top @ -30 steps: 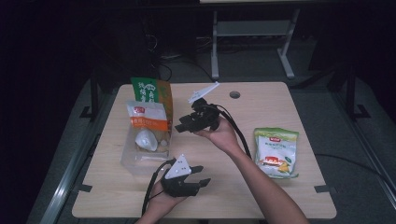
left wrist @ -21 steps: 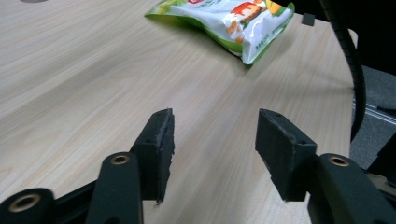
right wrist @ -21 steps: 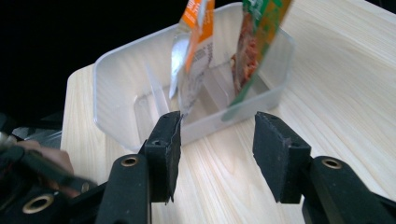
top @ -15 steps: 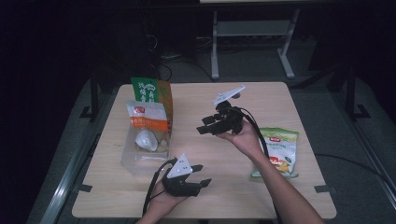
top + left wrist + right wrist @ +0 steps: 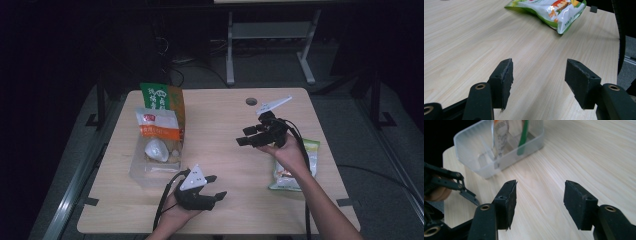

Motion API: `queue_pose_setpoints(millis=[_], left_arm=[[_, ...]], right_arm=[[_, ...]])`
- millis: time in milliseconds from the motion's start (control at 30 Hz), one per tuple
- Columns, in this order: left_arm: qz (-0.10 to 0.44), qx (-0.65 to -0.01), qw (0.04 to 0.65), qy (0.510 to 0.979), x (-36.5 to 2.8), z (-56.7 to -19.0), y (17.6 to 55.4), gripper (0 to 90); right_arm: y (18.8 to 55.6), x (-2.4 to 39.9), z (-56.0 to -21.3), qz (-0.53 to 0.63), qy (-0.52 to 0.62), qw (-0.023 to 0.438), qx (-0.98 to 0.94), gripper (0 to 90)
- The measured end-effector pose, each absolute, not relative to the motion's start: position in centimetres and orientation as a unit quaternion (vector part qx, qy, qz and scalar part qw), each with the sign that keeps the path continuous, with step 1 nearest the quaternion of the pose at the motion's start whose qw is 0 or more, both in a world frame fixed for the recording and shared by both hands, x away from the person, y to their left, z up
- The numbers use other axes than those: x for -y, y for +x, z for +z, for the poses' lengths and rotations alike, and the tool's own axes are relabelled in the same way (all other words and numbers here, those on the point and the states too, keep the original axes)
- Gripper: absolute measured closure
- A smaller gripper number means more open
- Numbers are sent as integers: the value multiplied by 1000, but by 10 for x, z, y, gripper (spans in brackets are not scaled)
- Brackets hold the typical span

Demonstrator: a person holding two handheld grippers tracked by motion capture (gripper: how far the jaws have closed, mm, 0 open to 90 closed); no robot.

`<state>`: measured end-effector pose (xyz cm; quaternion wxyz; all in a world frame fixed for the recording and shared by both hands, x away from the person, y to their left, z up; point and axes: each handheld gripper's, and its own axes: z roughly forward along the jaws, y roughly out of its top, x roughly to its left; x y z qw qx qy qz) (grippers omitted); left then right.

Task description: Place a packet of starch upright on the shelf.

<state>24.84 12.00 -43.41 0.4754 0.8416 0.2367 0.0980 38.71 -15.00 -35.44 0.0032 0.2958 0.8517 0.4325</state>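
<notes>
My left gripper point(image 5: 217, 186) rests near the table's front edge, jaws pointing right. In the left gripper view its jaws point(image 5: 537, 72) stand open over bare wood and have just been opening; a green and white snack bag point(image 5: 549, 11) lies beyond them. My right gripper point(image 5: 242, 136) hovers right of centre, pointing left, open with nothing between its jaws point(image 5: 539, 192), which have also just been opening. The snack bag point(image 5: 295, 172) lies under the right hand, partly hidden by it. Ahead of the right jaws stands a clear plastic bin point(image 5: 499, 150).
The clear bin point(image 5: 142, 172) at the left of the wooden table point(image 5: 225, 110) holds an orange and white packet point(image 5: 157, 125), a green packet point(image 5: 156, 96) and a white item point(image 5: 156, 149). A round hole point(image 5: 251, 101) sits near the far edge. Dark floor surrounds the table.
The right hand has carried its gripper from beside the bin rightward to above the snack bag. Both pairs of jaws stand wider. The left hand has stayed put.
</notes>
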Motion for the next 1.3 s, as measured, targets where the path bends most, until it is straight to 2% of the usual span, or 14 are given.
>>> queue_pose_setpoints(millis=[1300], left_arm=[[86,-243,471,844,-109,-437,253,341]], right_arm=[[350,300,-408,358,454,46,-814,358]])
